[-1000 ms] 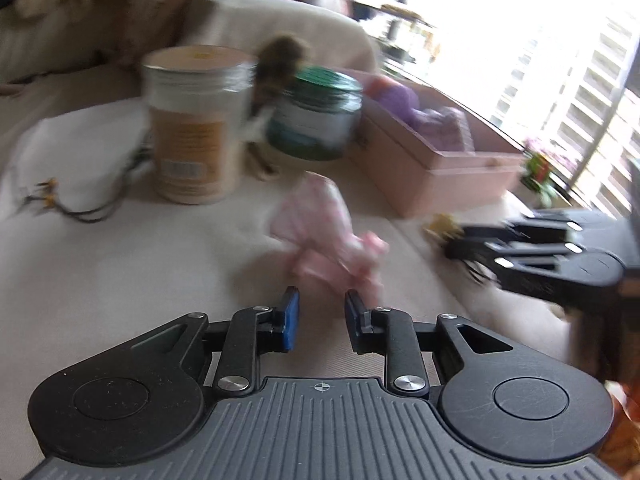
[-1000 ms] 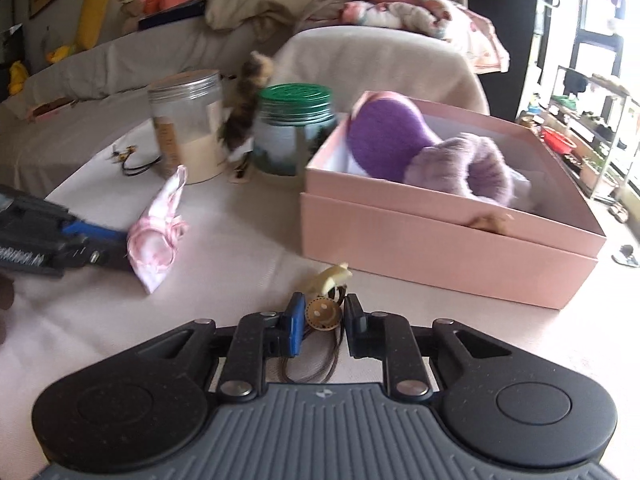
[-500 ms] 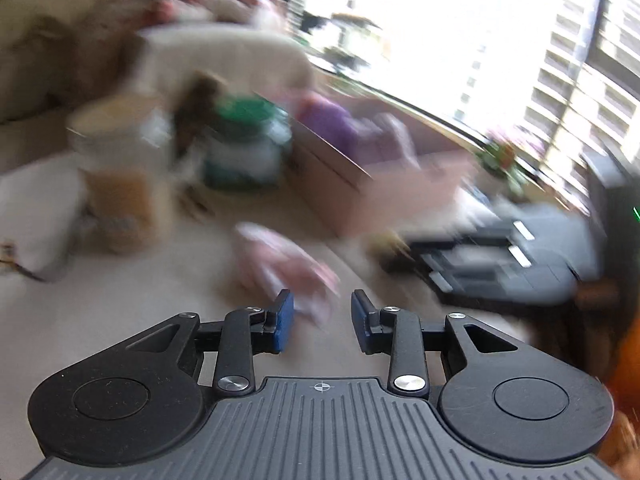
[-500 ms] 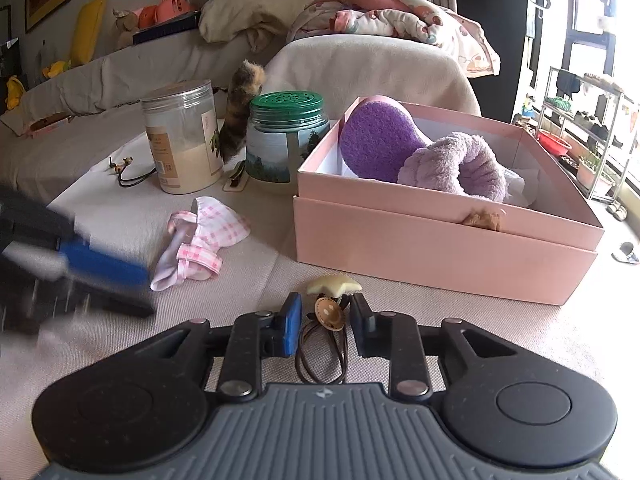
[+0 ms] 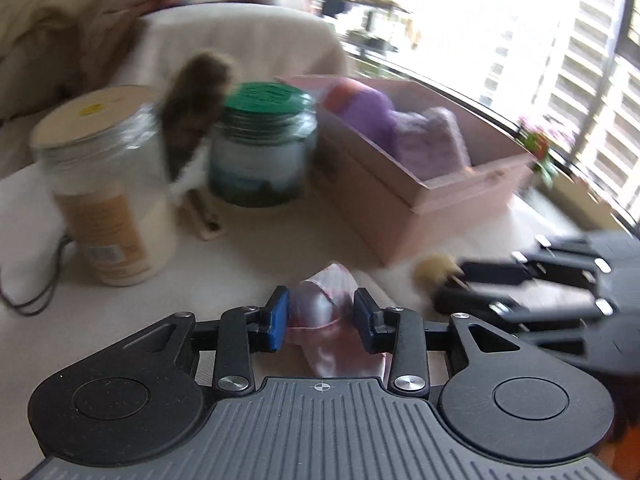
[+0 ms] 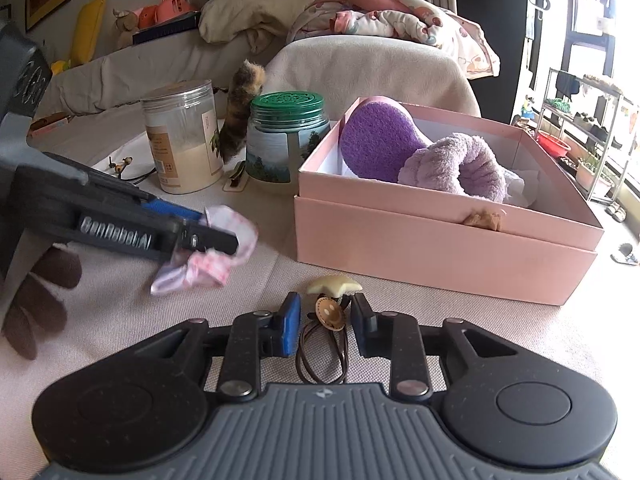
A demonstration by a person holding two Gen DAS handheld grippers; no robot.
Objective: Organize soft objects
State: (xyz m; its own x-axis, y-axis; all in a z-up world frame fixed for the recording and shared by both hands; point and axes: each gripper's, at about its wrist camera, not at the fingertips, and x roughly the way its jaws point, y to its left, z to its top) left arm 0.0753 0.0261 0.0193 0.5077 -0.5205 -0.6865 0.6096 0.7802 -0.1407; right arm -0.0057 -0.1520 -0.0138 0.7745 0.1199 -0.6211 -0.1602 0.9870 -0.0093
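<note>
The pink cloth (image 5: 328,320) sits between the left gripper (image 5: 322,318)'s opening fingers, near the pink box (image 6: 440,252) — only the right view shows the hair tie (image 6: 329,312) between the right gripper (image 6: 326,320)'s opening, released fingers.

Ahead of the right gripper (image 6: 326,322):
- Jars: two, one tan-lidded (image 6: 182,136), one green-lidded (image 6: 286,136).
- Pink box (image 6: 440,248): one, holding two purple soft items.
- Pink checked cloth (image 6: 224,248): one, to the left.
- Hair ties between the jaws: two, one smiley-button (image 6: 330,312), one star (image 6: 334,285).
</note>
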